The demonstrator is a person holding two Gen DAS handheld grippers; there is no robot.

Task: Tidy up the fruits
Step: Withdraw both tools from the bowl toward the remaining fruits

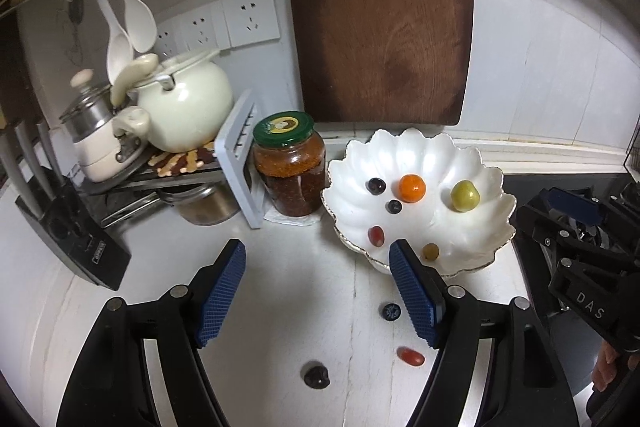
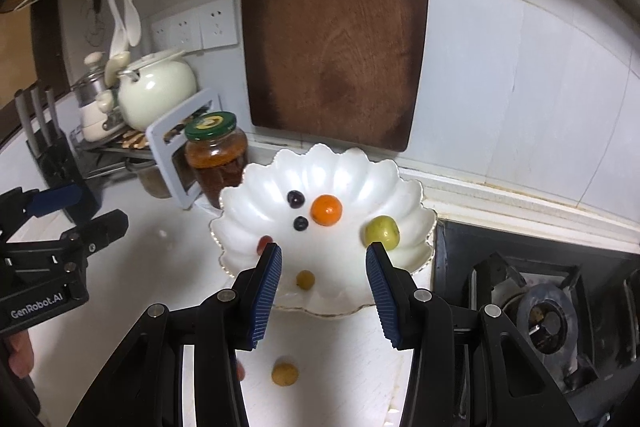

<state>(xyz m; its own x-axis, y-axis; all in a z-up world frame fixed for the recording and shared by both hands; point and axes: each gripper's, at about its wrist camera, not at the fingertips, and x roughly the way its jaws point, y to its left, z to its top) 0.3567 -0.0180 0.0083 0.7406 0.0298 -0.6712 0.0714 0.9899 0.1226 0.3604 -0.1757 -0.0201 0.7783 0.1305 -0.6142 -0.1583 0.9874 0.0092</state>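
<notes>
White scalloped bowl (image 2: pixel 248 203) on the bench (image 1: pixel 288 287) holds six fruits; three lie loose before it. Left gripper (image 1: pixel 318 293) and right gripper (image 2: pixel 324 295) both hover spread, empty.

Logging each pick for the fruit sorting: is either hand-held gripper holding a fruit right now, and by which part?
Nothing is held. The left hand-held gripper and right hand-held gripper both stand open with nothing between their pads.

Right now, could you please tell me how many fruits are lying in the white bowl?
6 in the white bowl: orange fruit, green fruit, dark berry, blueberry, red grape, yellowish grape. The gripper may hide others.
</notes>
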